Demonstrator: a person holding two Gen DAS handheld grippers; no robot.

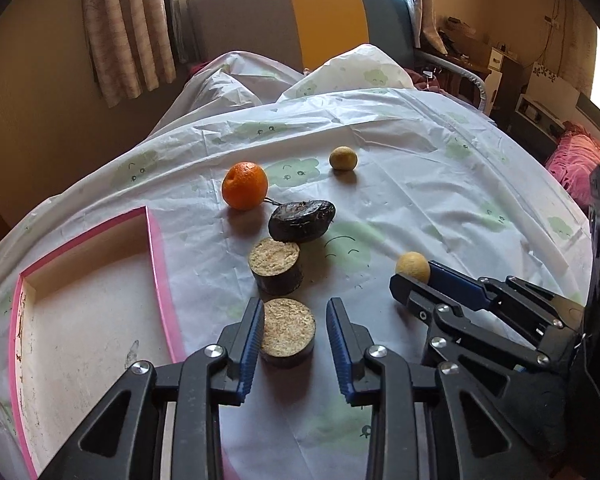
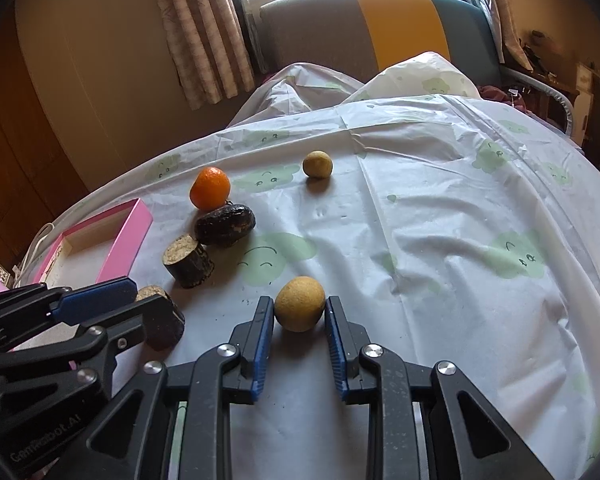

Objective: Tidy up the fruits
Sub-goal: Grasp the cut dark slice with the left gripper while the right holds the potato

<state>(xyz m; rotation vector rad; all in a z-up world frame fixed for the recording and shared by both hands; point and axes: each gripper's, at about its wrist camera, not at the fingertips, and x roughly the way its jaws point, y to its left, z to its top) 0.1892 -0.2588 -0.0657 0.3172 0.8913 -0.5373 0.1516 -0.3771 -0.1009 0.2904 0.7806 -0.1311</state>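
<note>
Fruits lie loose on the sheet [image 2: 440, 220], pink box [image 1: 158, 256] at 9 o'clock. Right gripper [image 2: 300, 316] clamps the near yellow fruit [image 2: 300, 308]; left gripper [image 1: 296, 328] straddles a dark slice [image 1: 288, 332], right pad clear. Next: close, carry both to box.

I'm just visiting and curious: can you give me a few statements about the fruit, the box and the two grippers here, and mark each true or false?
1. The right gripper is shut on a yellowish fruit. True.
2. The orange lies in the pink box. False: it sits on the tablecloth.
3. The left gripper has a cut dark piece between its fingers. True.
4. The box is full of fruit. False: no fruit shows in it.
5. Only one yellowish fruit is present. False: a second lies farther back.
</note>
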